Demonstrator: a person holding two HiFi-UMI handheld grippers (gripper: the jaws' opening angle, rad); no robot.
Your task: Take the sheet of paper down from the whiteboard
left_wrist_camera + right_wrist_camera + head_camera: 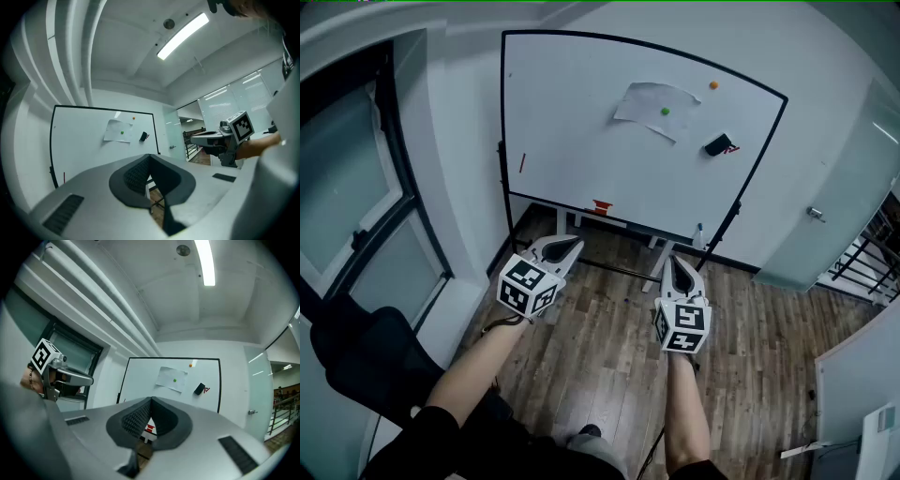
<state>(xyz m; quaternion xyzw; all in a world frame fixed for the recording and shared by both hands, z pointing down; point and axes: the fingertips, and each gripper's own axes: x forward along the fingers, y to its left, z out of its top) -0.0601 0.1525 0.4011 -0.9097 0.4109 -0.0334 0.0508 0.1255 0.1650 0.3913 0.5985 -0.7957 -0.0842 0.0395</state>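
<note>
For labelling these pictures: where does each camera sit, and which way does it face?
Head view: on the person's head, looking steeply down at whiteboard and floor; forearms, left gripper, right gripper show.
Left gripper view: on the left gripper, level toward the whiteboard; own shut fingers, right gripper show.
Right gripper view: on the right gripper, level toward the whiteboard; own shut fingers, left gripper show.
All three share the sheet of paper.

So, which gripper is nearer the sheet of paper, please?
Right. The right gripper points almost straight at the paper from a distance; the left gripper sits farther off to its left.
</note>
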